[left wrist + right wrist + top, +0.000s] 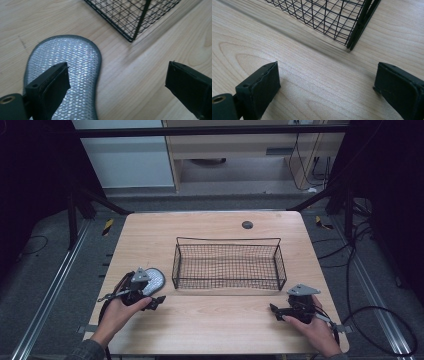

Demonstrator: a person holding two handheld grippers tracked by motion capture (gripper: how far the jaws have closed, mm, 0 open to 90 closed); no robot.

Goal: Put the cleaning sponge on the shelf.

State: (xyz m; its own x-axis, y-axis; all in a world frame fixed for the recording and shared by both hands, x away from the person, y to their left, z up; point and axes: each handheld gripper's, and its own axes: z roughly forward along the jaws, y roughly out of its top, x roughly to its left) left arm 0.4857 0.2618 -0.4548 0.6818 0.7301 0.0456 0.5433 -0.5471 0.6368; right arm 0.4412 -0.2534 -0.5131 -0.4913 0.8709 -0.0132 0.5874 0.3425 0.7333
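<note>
OK, left tongs (117, 82) wide open, empty, over the silver insole (67, 75) at lower left of the left gripper view. Insole lies flat on bench (215, 320), left of the wire basket (228, 265), long axis running up-frame. Right tongs (327, 82) also wide, farther off. High view half-hides the insole.

- A lab or test room set up for recording, not a home.
- A bare wooden table (210, 320) stands alone on grey carpet.
- Black metal frame bars (210, 130) run overhead and down both sides.
- Loose cables (370, 315) lie across the floor.
- Dark curtains (30, 180) close in both sides.
</note>
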